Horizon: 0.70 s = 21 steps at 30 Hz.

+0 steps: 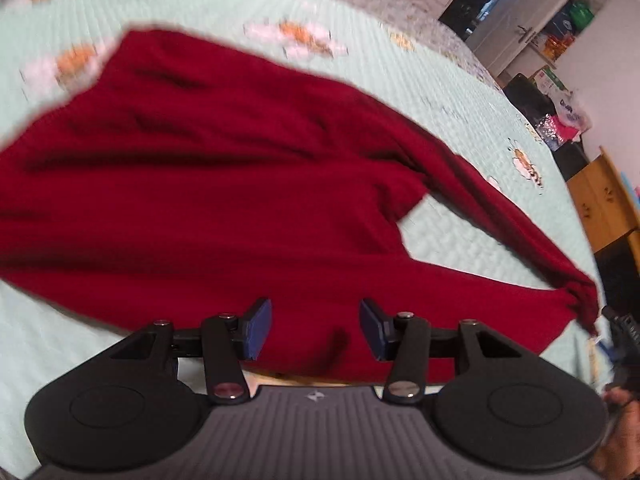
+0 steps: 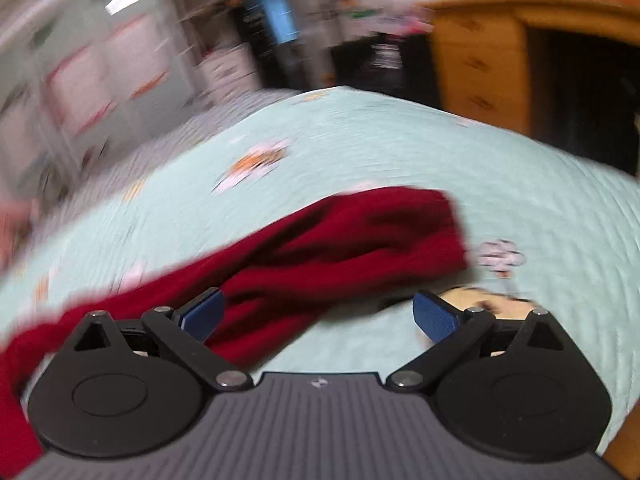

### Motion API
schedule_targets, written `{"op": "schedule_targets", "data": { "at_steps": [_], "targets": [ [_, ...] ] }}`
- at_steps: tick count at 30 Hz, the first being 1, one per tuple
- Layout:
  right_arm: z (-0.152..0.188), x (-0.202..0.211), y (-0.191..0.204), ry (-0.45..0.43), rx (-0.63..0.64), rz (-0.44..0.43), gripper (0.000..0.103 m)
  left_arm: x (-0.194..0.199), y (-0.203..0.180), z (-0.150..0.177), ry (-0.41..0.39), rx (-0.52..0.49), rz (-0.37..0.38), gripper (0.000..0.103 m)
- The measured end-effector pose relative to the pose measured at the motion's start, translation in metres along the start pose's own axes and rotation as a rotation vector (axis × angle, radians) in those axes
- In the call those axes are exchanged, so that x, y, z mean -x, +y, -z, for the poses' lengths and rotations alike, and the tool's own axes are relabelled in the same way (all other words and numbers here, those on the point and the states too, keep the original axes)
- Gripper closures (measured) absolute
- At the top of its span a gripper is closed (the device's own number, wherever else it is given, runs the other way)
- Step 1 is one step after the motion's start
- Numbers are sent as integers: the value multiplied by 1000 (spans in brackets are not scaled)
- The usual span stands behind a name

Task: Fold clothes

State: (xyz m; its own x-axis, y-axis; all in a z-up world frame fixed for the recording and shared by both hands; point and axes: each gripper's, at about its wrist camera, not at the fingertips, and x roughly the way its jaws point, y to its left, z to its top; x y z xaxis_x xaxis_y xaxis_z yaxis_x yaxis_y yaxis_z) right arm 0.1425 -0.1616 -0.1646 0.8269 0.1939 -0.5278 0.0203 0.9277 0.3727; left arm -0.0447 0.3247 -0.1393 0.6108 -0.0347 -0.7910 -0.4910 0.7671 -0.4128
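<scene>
Red sweater (image 1: pixel 208 184) spread on pale green bed (image 1: pixel 460 128), sleeve (image 2: pixel 360 236) toward 3 o'clock, left gripper (image 1: pixel 316 330) jaws apart above hem, right gripper (image 2: pixel 318 318) jaws released, empty

The pale green bedspread (image 1: pixel 168 4) lies bare and open beyond and to both sides of the red sweater (image 1: pixel 208 184), which covers the middle. One sleeve (image 2: pixel 360 236) stretches across the near bedspread. A wooden dresser (image 2: pixel 480 60) and, seemingly, white cabinets (image 2: pixel 92 76), heavily blurred, close the far edges.
</scene>
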Motion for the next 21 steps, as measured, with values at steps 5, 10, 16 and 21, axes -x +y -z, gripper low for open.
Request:
{"op": "schedule_targets", "data": {
  "at_steps": [5, 10, 16, 21],
  "targets": [
    [-22, -26, -50, -53, -187, 41, 3, -11, -24, 9, 22, -68, -34, 49],
    [-46, -69, -55, -14, -106, 25, 3, -20, -30, 7, 24, -35, -41, 45],
    [-60, -97, -39, 113, -9, -58, 58, -26, -25, 8, 18, 34, -39, 43],
    [-74, -85, -21, 89, 14, -86, 67, -27, -30, 6, 26, 26, -59, 40]
  ]
}}
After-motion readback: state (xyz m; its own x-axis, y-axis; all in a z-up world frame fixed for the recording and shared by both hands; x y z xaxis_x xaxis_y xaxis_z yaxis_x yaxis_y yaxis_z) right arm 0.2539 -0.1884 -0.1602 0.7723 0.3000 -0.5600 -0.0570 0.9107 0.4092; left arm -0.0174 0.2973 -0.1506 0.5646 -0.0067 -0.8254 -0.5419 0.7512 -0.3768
